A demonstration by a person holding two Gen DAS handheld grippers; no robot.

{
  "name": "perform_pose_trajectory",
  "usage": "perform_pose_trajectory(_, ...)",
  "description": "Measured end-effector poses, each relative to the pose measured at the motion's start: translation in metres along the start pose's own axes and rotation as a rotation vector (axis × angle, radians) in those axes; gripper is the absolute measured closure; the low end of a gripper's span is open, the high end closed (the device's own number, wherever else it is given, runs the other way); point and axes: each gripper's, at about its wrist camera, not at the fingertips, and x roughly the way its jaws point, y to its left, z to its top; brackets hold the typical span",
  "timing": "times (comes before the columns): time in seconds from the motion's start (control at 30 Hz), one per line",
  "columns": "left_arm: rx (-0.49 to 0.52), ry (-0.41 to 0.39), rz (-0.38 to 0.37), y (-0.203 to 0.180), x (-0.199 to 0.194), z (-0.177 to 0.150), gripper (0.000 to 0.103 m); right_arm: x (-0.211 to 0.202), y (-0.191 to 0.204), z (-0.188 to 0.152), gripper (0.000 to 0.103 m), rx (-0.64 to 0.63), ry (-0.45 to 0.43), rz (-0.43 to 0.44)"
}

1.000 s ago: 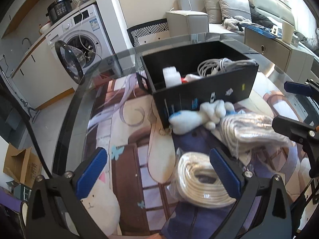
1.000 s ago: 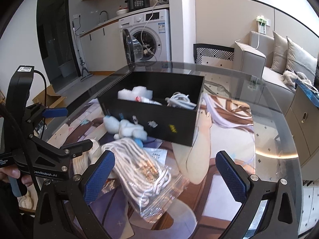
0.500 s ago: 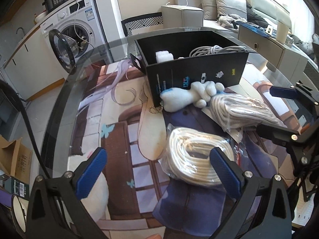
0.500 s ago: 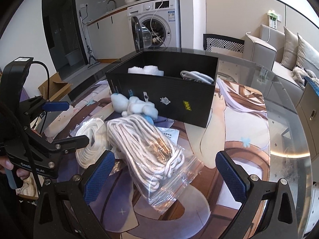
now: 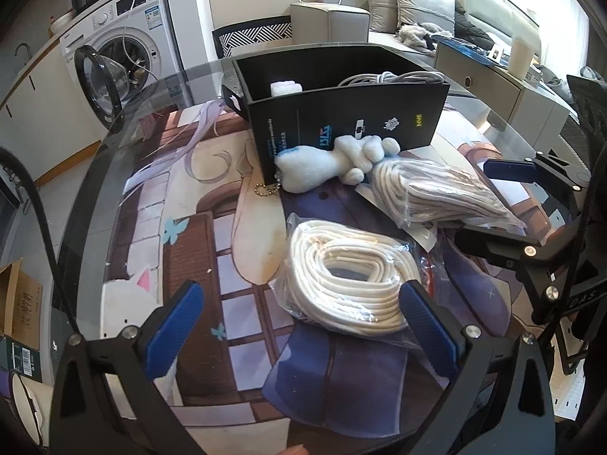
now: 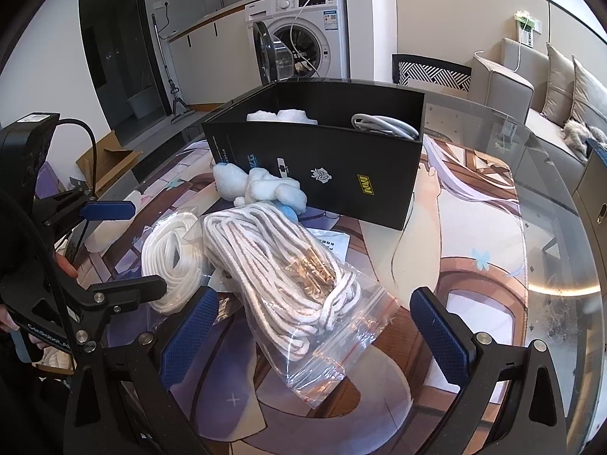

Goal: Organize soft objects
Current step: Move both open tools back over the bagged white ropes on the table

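A black box [image 5: 341,121] [image 6: 322,174] stands on the round glass table and holds a white soft item [image 6: 277,116] and a grey cable coil [image 6: 383,126]. A pale blue plush toy [image 5: 326,163] [image 6: 261,187] lies against its front. A bagged white rope coil [image 5: 341,284] [image 6: 170,258] lies just ahead of my left gripper [image 5: 299,330], which is open and empty. A bagged striped cord bundle [image 5: 436,193] [image 6: 288,280] lies between the fingers of my right gripper [image 6: 315,333], which is open.
A printed mat [image 5: 182,227] covers the glass table [image 6: 550,227]. A paper slip [image 6: 330,244] lies under the cord bag. A washing machine [image 6: 303,45] with its door open, a chair [image 5: 254,34] and a sofa [image 5: 379,11] stand beyond the table. Cardboard boxes [image 5: 19,303] sit on the floor.
Both grippers have pulled back and lowered toward the table. The rope coil and the cord bag now sit closer to the fingers. Nothing was gripped.
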Motion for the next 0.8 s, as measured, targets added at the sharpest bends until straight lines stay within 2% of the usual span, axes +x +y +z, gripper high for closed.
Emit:
perform_pose_trajectory(0.47, 0.001, 0.015, -0.046, 0.001, 0.002, 0.0, 0.0, 0.009, 0.0, 0.01, 0.0, -0.014, 0.011, -0.005)
perform_pose_trajectory(0.6, 0.003, 0.021, -0.054, 0.0, 0.004, 0.0, 0.0, 0.014, 0.002, 0.017, 0.0, -0.034, 0.019, 0.019)
perform_pose_trajectory(0.8, 0.012, 0.033, -0.058, -0.001, 0.006, -0.001, 0.0, 0.024, 0.004, 0.023, 0.001, -0.063, 0.043, 0.099)
